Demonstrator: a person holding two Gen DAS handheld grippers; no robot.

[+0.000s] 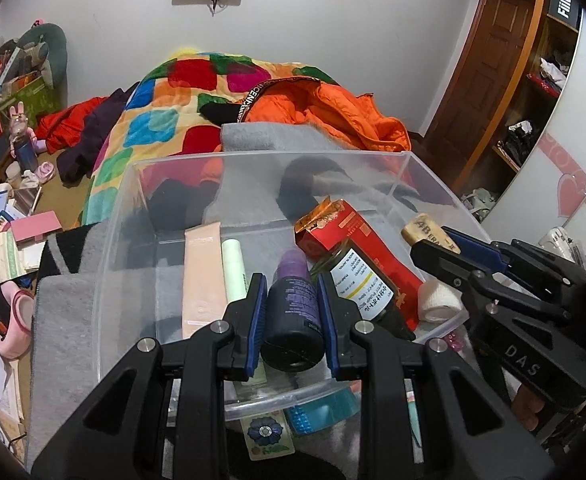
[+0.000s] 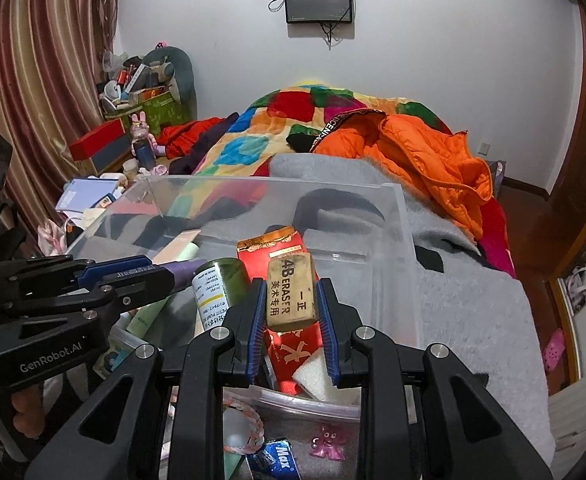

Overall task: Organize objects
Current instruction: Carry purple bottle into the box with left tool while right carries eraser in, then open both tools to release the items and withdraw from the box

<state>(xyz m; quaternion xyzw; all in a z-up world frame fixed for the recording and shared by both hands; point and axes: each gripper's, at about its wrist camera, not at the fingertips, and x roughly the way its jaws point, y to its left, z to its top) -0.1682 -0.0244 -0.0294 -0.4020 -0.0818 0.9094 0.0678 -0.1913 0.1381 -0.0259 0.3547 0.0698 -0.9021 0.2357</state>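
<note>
The clear plastic bin [image 1: 133, 200] stands on a grey blanket [image 1: 65, 308] on the bed, and several things already lie inside it: a peach tube [image 1: 201, 280] and a pale green tube [image 1: 234, 270] near its left wall, a red box [image 1: 357, 240] toward the right, a green glass bottle with a white label [image 1: 359, 280] leaning on that box, and a white roll [image 1: 439, 298] at the near right corner.

The left gripper [image 1: 292, 316] has its jaws closed on a dark purple bottle [image 1: 292, 312] and holds it over the near edge of the bin. The right gripper [image 2: 291, 312] has its jaws closed on a tan eraser [image 2: 291, 292] marked "4B ERASER", above the red box.

I judge the task to be well under way but not finished. Both held things are not yet put down. Outside the bin, by its near edge, there are a teal object [image 1: 325, 412], a flower-printed card [image 1: 267, 436], a blue "Max" packet [image 2: 277, 460], a pink figure [image 2: 327, 442] and a braided band [image 2: 249, 428].
</note>
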